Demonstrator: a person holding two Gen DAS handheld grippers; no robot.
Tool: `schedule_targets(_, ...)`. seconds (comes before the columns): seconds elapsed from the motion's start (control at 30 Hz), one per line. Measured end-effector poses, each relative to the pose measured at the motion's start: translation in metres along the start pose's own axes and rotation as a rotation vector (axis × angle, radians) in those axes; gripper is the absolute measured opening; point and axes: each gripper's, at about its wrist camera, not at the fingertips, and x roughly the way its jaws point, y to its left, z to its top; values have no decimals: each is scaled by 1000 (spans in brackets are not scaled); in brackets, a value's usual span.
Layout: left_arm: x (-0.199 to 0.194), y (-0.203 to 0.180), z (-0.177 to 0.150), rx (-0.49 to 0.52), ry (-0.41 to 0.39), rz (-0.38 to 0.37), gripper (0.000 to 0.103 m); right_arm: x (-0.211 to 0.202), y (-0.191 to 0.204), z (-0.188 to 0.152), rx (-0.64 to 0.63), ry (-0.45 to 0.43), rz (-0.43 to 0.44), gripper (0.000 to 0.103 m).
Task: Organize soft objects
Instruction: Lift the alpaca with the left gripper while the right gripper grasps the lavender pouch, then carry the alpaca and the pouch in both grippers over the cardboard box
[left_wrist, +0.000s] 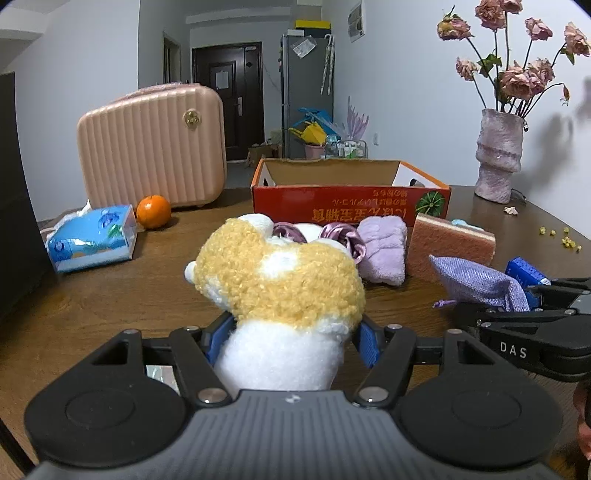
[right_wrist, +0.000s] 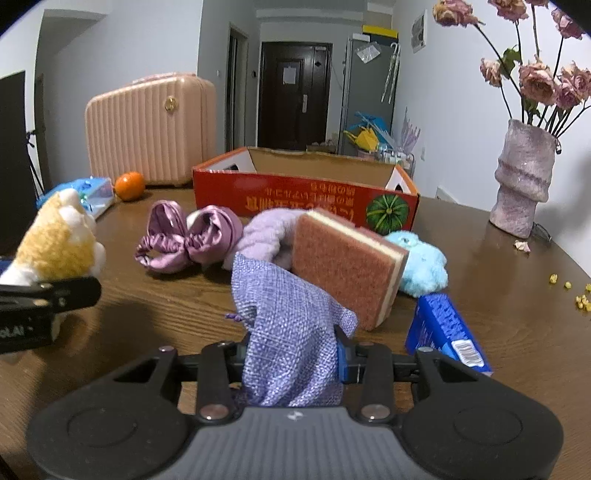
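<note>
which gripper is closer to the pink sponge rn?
Right. The right gripper, shut on the purple pouch, sits just in front of the sponge. The left gripper, holding the plush toy, is further off to the sponge's left.

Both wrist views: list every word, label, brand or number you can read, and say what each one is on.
"DAS": white letters on the right claw body, in the left wrist view.
Red cardboard box: yellow East Asian print, upside down, too distorted to read.
Blue packet: white print and a barcode, too small to read.
Tissue pack: pattern only, no readable text.
Left claw body: white letters cut off at the frame edge, unreadable.
</note>
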Motion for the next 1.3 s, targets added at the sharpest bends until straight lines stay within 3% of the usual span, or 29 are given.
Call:
schedule_targets(0.6, -18, -21, 45, -15, -95, -13, 67, -40, -19, 37, 3, -160, 14, 37)
schedule_targets(1.3, 18, -42, 104, -87, -142, 23, 67, -25, -68, 102, 68, -258, -16, 37)
